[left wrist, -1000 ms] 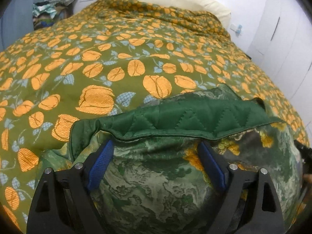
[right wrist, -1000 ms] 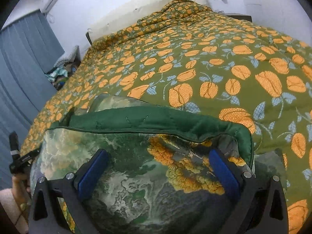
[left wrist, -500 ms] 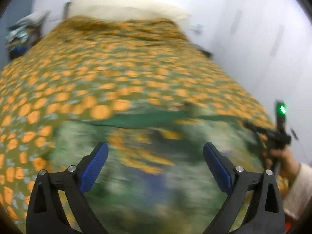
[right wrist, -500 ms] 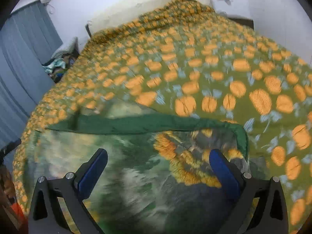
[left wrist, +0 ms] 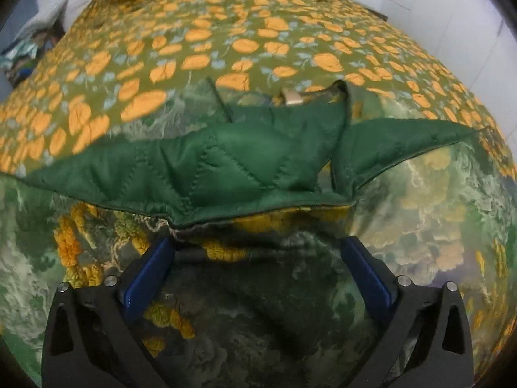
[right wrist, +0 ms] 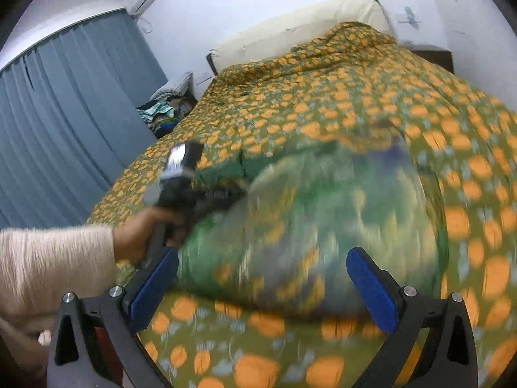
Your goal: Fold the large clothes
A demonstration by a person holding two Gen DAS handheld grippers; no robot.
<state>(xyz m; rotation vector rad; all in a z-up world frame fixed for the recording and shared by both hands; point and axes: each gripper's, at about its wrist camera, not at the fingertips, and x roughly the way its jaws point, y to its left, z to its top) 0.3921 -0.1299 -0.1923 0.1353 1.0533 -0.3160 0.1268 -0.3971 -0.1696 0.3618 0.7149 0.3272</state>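
A large quilted jacket (left wrist: 420,187), green landscape print outside with plain dark green lining (left wrist: 226,161), lies on the bed. In the left wrist view my left gripper (left wrist: 258,252) is open right over it, blue pads (left wrist: 152,274) spread on either side of a fold edge, lining flaps turned back ahead. In the right wrist view the jacket (right wrist: 323,226) is a blurred mound. My right gripper (right wrist: 261,274) is open and empty at its near edge. The left gripper (right wrist: 181,177), held in a hand, reaches onto the jacket's left side.
The bed (left wrist: 258,32) has an olive cover with orange flowers (right wrist: 355,97). A cream headboard (right wrist: 307,22) stands at the far end. A blue curtain (right wrist: 64,113) hangs at left, with a pile of clothes (right wrist: 164,113) beside the bed. White wall and cupboards are at right.
The left gripper swung right, then came back down onto the jacket, whose lining now lies turned back. The right gripper pulled back off the jacket to its near edge. Both stayed open.
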